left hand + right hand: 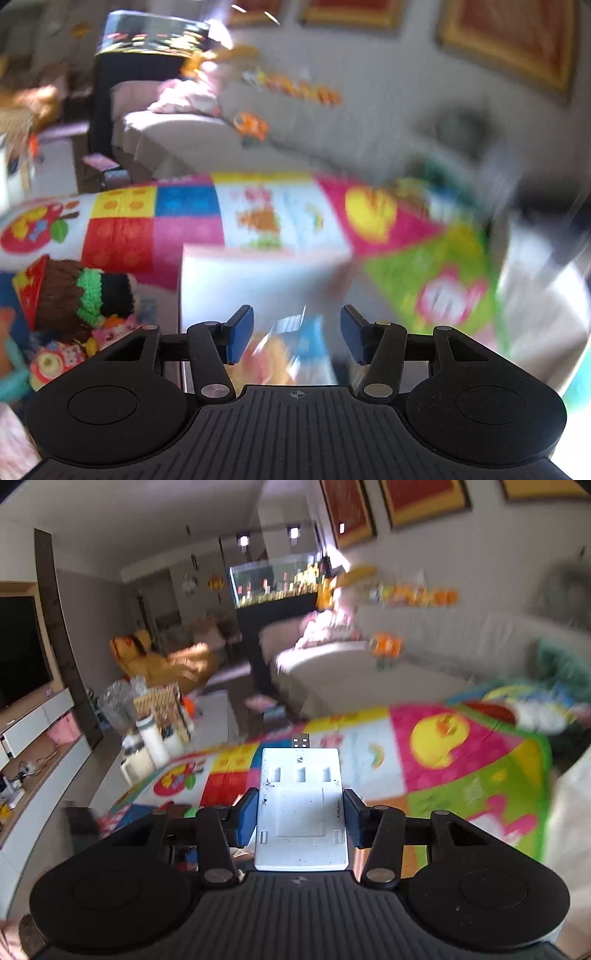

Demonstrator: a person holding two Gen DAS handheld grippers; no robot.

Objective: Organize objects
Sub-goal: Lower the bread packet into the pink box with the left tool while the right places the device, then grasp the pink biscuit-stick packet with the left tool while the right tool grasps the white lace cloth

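- My right gripper (300, 818) clamps a white flat device (301, 808) between its jaws, mid-carry, I judge.
- My left gripper (297, 338) gapes wide, empty.
- Next: find its spot ahead.

Supporting surface: a patchwork play mat (436, 775) of coloured picture squares, laid flat and seen in both wrist views (192, 221). Landmark: the white box (258, 280) standing on the mat. Left of the box, a heap of soft toys lies on the mat, topmost a crocheted doll (70, 291) in brown, green and black. Beyond the mat's far edge sits a pale sofa (369, 668). Remaining detail is blurred.
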